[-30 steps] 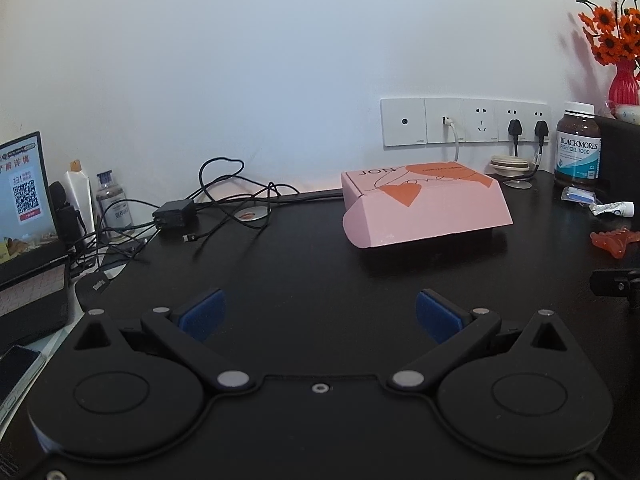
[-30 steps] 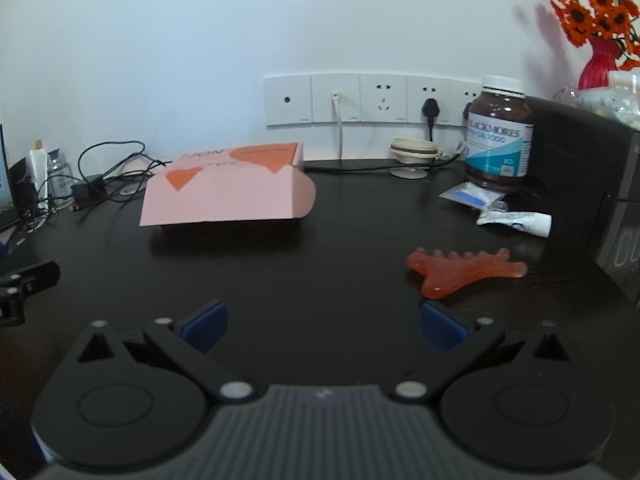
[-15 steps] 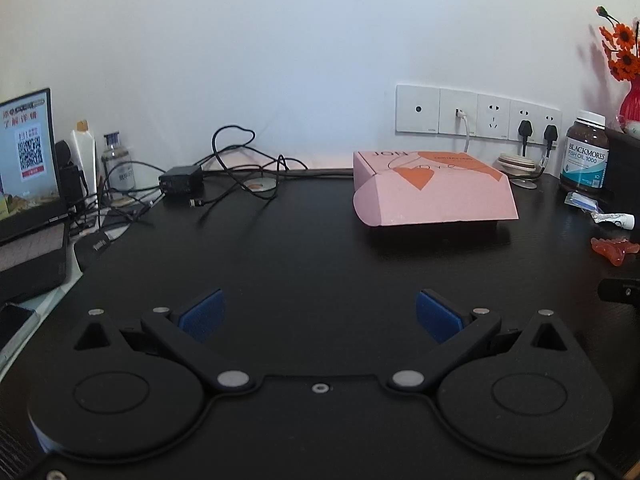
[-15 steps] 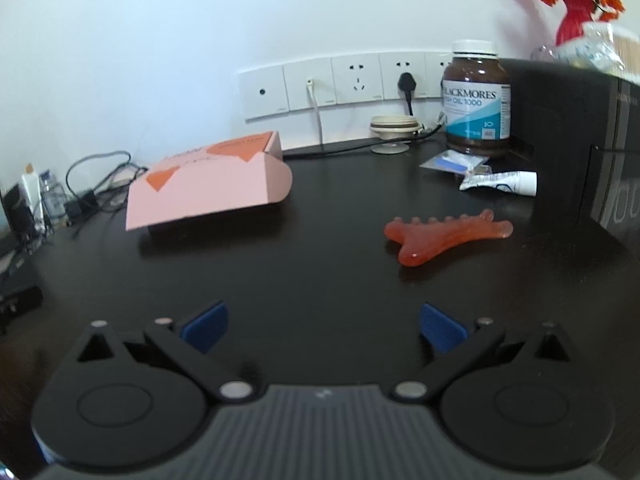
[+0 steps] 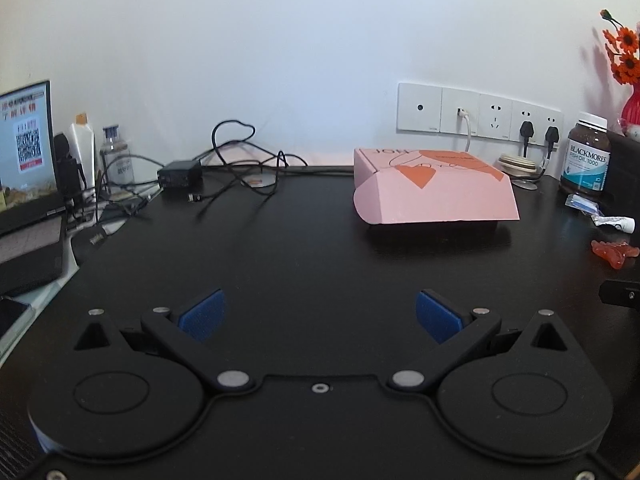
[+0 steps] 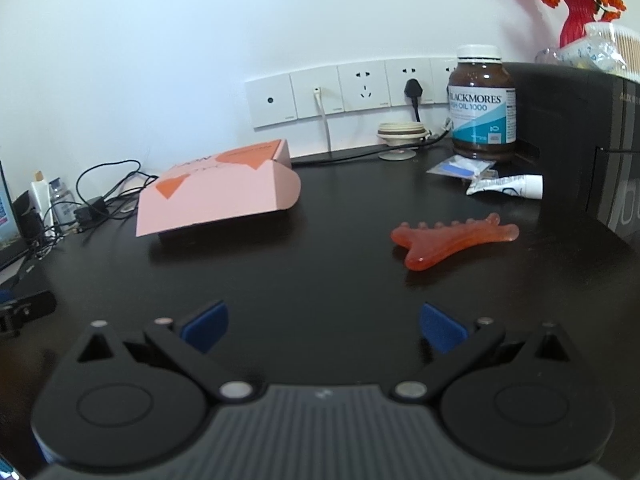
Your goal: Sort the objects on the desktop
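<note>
A pink box (image 5: 434, 192) with orange shapes lies on the black desk (image 5: 288, 248); it also shows in the right wrist view (image 6: 218, 194). An orange comb-like scraper (image 6: 452, 238) lies to its right, seen at the edge of the left wrist view (image 5: 614, 251). A brown Blackmores bottle (image 6: 482, 104), a white tube (image 6: 508, 187) and a blue-white packet (image 6: 460, 168) sit behind it. My left gripper (image 5: 319, 316) is open and empty over bare desk. My right gripper (image 6: 323, 326) is open and empty, short of the scraper.
Tangled cables and a black adapter (image 5: 180, 174) lie at the back left, with a laptop (image 5: 24, 184) and small bottles (image 5: 116, 156). Wall sockets (image 5: 478, 114) hold plugs. A black cabinet (image 6: 580, 140) stands at right with a red vase of orange flowers (image 6: 576, 4).
The left gripper has drawn back from the pink box. The right gripper has swung right and moved closer to the scraper and bottle. Both stayed open.
</note>
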Demonstrator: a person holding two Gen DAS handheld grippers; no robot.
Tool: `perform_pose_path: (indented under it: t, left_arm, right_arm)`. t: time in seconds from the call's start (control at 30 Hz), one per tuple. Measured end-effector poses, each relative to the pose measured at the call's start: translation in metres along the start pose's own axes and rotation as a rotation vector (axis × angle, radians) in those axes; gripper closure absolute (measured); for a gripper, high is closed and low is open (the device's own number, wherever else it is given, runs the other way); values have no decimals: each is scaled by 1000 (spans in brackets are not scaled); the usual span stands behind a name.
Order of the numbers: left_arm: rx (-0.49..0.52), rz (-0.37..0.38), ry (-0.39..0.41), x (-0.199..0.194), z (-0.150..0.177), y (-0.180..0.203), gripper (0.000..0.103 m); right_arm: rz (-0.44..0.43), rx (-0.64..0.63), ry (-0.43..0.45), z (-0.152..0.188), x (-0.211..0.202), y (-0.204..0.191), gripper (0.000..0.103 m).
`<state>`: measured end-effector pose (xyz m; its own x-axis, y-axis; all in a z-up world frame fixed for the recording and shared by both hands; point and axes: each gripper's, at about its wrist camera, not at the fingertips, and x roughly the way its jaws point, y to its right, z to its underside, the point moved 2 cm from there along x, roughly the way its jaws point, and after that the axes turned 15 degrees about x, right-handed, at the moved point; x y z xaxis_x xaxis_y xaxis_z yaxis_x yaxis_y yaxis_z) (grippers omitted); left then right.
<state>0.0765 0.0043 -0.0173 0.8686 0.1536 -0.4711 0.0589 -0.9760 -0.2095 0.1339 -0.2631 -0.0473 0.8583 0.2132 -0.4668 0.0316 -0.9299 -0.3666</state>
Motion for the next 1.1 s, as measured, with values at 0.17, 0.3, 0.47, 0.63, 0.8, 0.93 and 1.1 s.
perform_pose_path:
  t: [0.17,0.3,0.47,0.63,0.8,0.93,1.1]
  left_arm:
    - [-31,22,-17,4,1,-5,0]
    - [-76,39,-22,6,3,-12,0]
    - [-81,37,-24,6,3,-12,0]
    - [-69,16,-13,3,2,-9,0]
    - [-80,3,-2,1,3,-9,0]
    - [-84,-29,19,-3,3,-10,0]
    - [-85,-80,32,-6,3,-10,0]
  right_arm:
    - [1,5,2,0,0,0,1]
    - [-10,9,-6,-1,1,1,1]
    - [-14,36,1,-2,0,5,1]
    - [-1,37,-3,-2,1,4,1]
    - [11,40,6,-1,1,4,1]
    - [15,35,22,-1,-1,4,1]
    - [-14,7,-21,-2,3,2,1]
